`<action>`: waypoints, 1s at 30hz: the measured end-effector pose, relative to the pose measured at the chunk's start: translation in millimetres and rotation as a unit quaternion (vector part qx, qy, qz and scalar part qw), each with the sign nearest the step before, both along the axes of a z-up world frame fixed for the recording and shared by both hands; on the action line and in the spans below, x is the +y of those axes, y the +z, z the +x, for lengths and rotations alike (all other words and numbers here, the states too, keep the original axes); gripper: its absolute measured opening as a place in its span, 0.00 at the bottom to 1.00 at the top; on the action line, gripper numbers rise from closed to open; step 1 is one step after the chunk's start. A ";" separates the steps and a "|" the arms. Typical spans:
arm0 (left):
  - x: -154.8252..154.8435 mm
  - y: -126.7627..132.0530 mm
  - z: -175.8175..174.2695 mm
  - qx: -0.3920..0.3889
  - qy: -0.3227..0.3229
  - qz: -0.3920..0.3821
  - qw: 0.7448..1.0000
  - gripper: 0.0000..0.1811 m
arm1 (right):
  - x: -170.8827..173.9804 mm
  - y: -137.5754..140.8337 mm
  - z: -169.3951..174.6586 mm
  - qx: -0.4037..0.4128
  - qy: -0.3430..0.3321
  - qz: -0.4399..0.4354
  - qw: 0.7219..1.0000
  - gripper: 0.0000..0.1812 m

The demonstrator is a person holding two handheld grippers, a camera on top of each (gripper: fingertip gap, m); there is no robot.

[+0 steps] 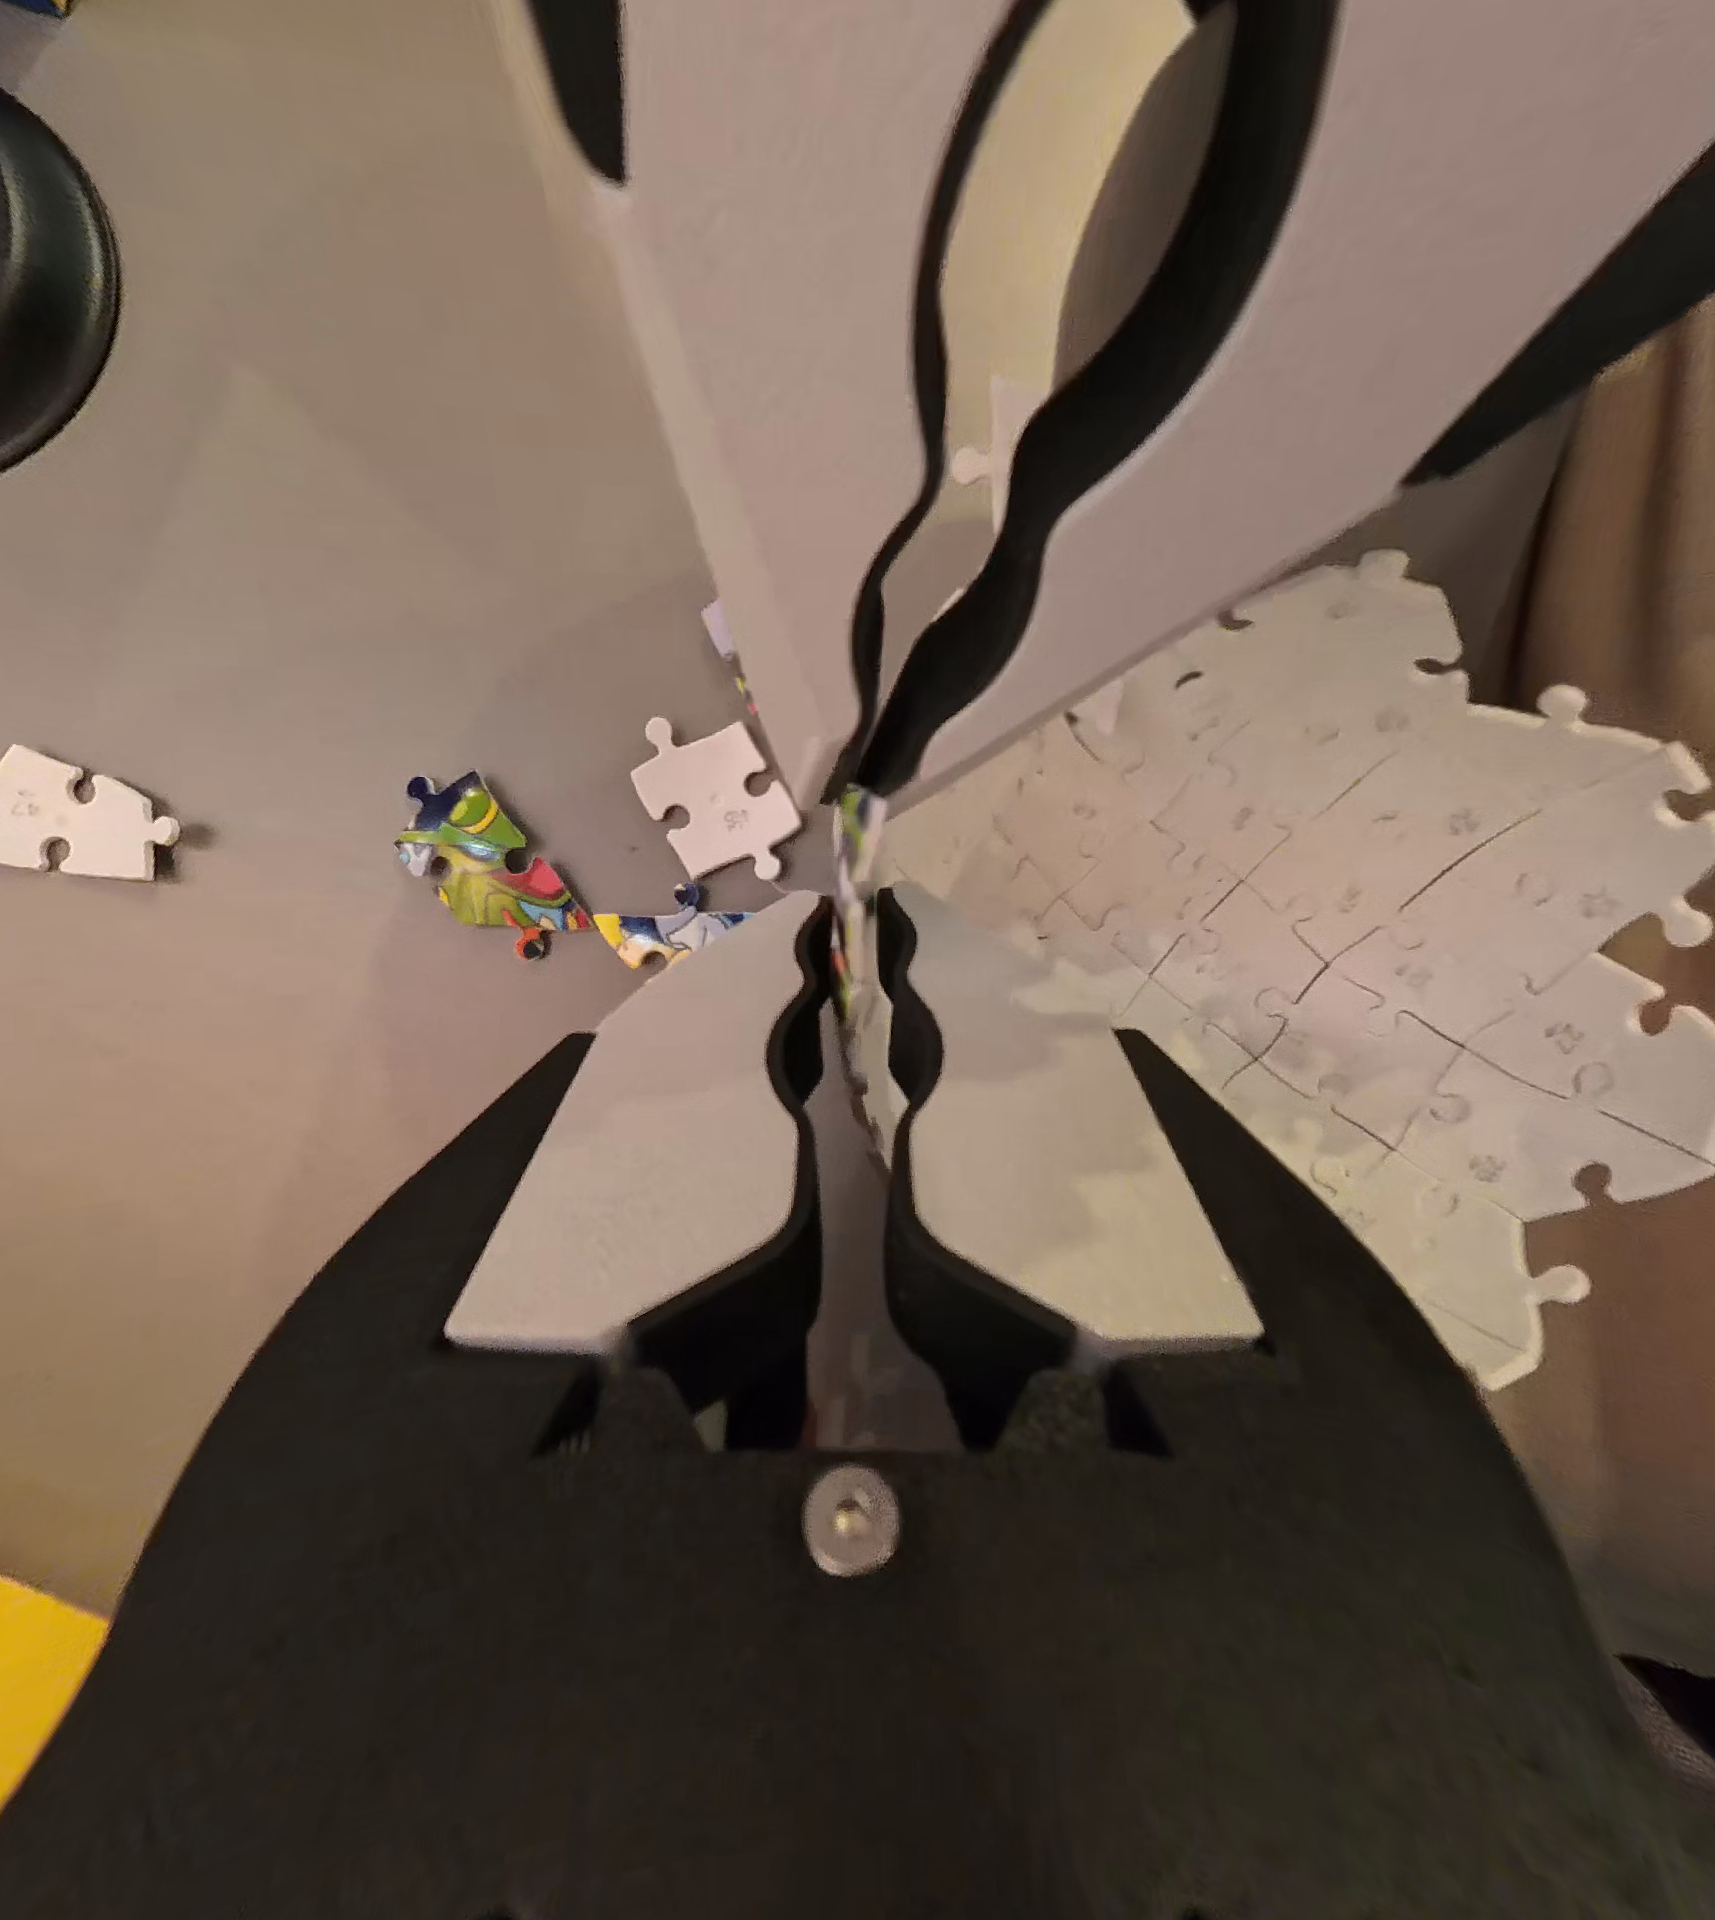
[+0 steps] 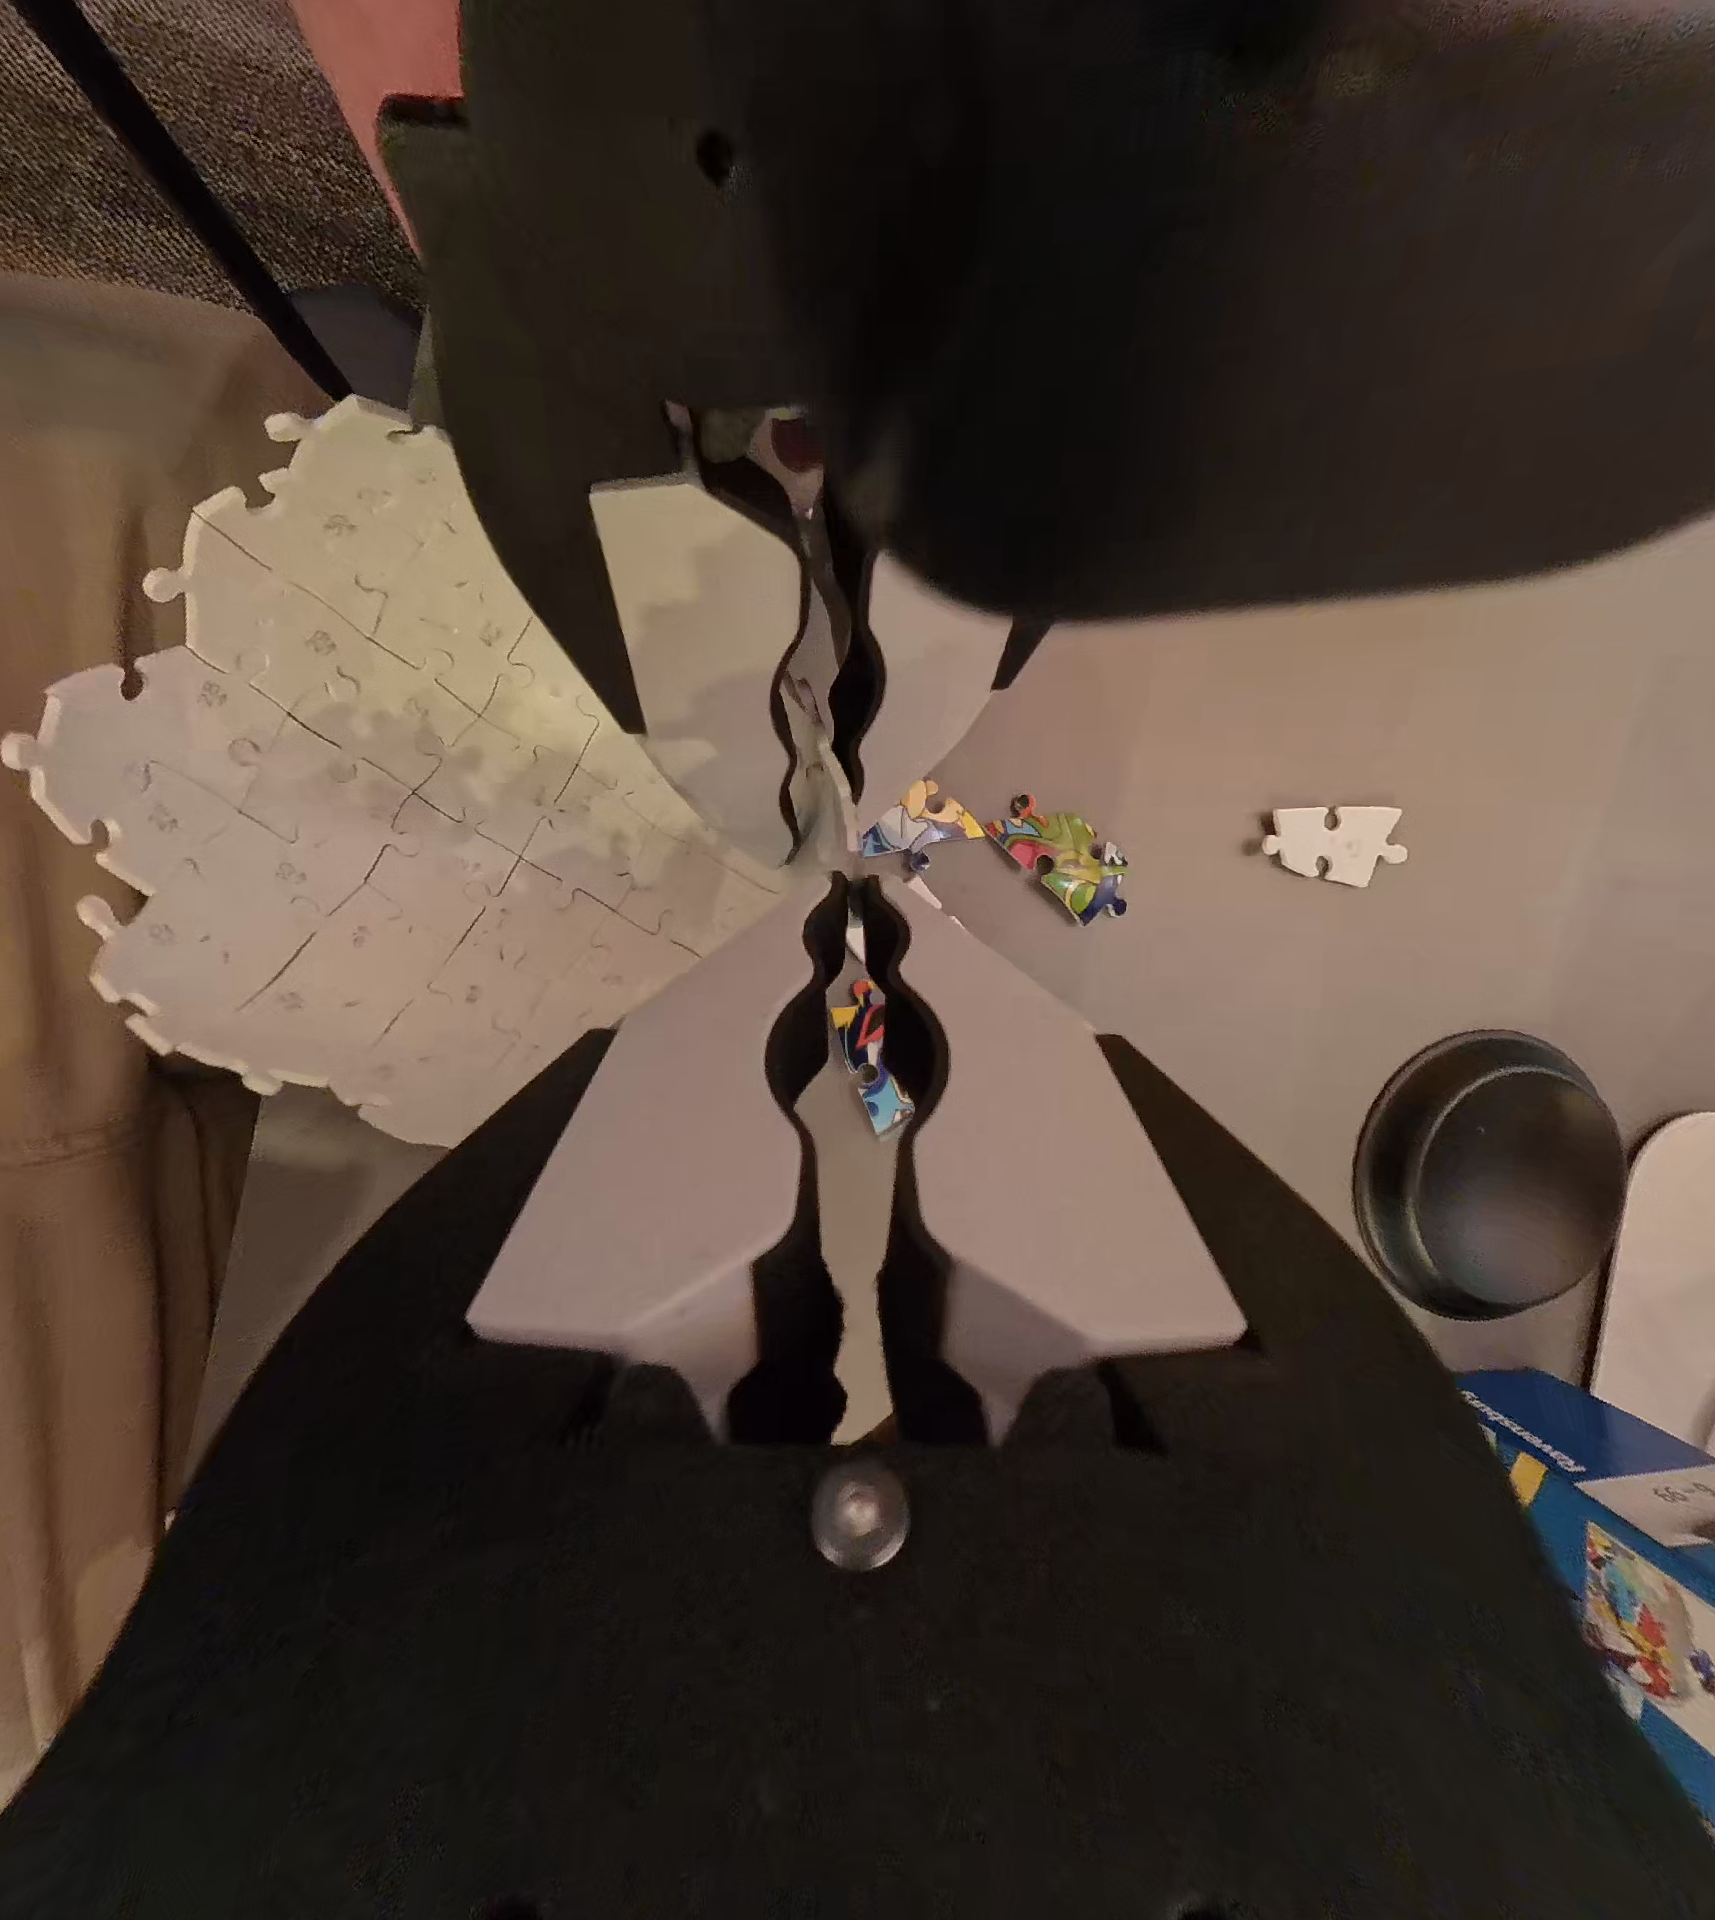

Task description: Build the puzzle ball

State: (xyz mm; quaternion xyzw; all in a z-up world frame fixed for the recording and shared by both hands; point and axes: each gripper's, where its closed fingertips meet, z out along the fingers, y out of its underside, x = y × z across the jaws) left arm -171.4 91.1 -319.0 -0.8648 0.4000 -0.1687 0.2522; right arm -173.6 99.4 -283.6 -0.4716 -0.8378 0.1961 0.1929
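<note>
L gripper (image 1: pixel 848 914) clamped on edge of curved puzzle section (image 1: pixel 1352 935), white backs up. R gripper (image 2: pixel 858 904) pinches coloured piece (image 2: pixel 868 1060) tip-to-tip w/ L. Loose pieces (image 1: pixel 489 862) on grey table (image 1: pixel 313 571).

Grey tabletop (image 1: pixel 313 1091) — beige fabric (image 2: pixel 22 935) alongside — dim warm light.

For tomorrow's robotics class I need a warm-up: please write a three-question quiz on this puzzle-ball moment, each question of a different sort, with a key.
1. True or false: the assembled puzzle section shows its white, unprinted side to both cameras.
2. Multiple choice: the colourful loose piece on the grey table lies (A) printed side up, (B) printed side down, (C) inside the blue box.
3. Fill in: the right gripper and the left gripper meet tip to ___.

Key: 1 true; 2 A; 3 tip.
</note>
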 end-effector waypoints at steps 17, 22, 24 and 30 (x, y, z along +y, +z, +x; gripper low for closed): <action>2.8 4.7 3.7 -0.056 0.011 -0.018 0.998 0.02 | -1.2 -3.0 3.6 -0.013 -0.020 -0.026 0.999 0.09; 2.5 4.3 5.4 -0.054 0.007 -0.012 0.998 0.02 | -1.1 -13.5 3.8 -0.025 -0.023 -0.033 0.999 0.04; 2.2 4.1 4.8 -0.054 0.004 -0.010 0.998 0.02 | -2.5 -14.7 3.6 -0.022 -0.021 -0.041 0.999 0.01; 5.2 5.0 0.5 -0.038 0.007 0.001 0.999 0.02 | 1.6 -13.6 -0.9 -0.013 -0.050 -0.077 0.996 0.00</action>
